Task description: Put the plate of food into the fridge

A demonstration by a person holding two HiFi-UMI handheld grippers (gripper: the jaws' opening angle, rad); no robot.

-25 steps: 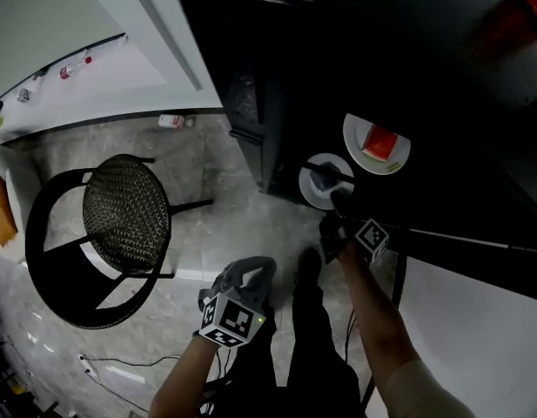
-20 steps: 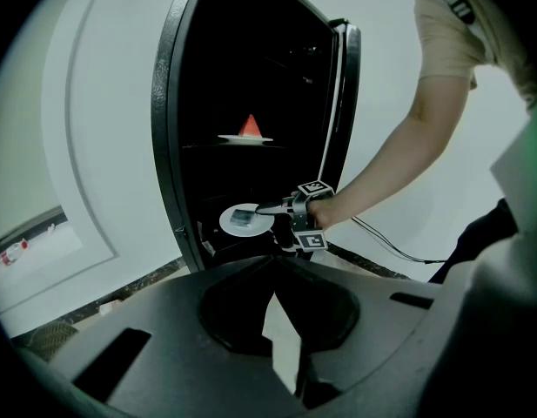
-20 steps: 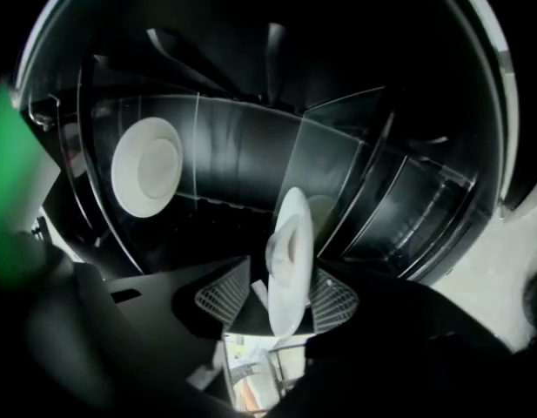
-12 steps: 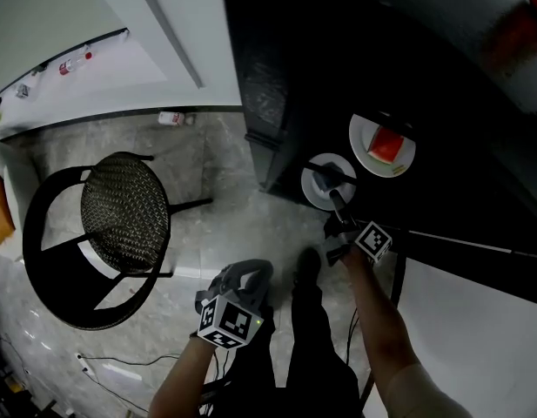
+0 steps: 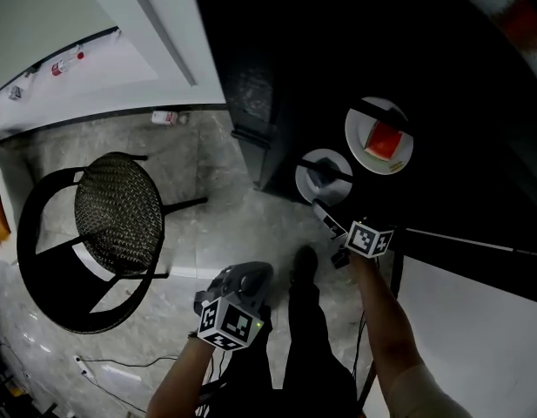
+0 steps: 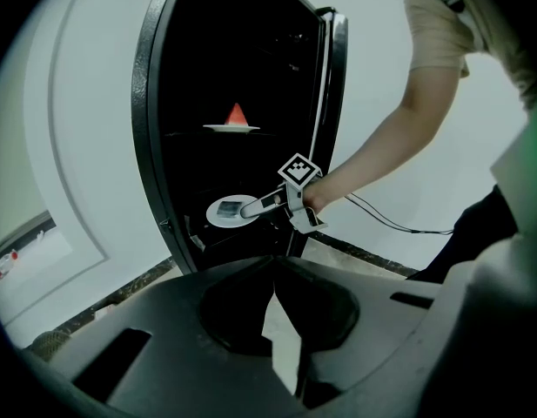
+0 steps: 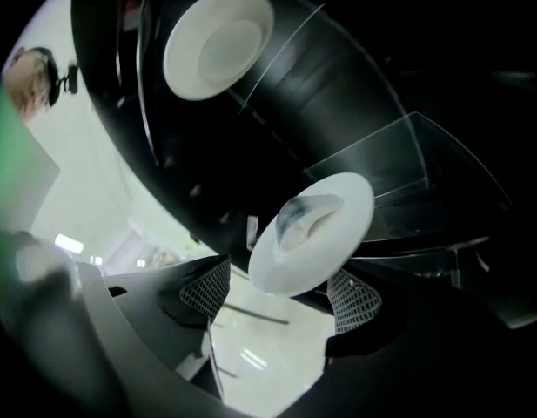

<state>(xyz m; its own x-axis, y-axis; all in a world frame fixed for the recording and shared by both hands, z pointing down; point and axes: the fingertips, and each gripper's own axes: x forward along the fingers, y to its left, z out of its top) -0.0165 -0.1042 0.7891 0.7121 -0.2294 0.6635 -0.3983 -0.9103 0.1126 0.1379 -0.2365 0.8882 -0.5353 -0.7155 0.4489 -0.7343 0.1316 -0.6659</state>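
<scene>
A white plate (image 5: 325, 175) with a grey piece of food rests on a low shelf inside the black fridge (image 5: 277, 85). My right gripper (image 5: 326, 218) is just in front of it and its jaws are opening. In the right gripper view the plate's (image 7: 316, 229) near rim lies between the mesh pads (image 7: 353, 301), which do not press on it. A second plate (image 5: 381, 140) with a red slice sits on the shelf above. My left gripper (image 5: 244, 275) hangs low over the floor, shut and empty, with its jaws (image 6: 272, 273) pointed at the fridge.
A round black wicker chair (image 5: 120, 216) stands on the stone floor to the left. A small bottle (image 5: 168, 117) lies by the wall. A white panel (image 5: 459, 320) fills the lower right. Cables trail on the floor near the person's legs.
The right gripper's jaws have spread off the plate and the gripper has drawn back a little toward the person. The plate stays on the shelf. The left gripper has not moved.
</scene>
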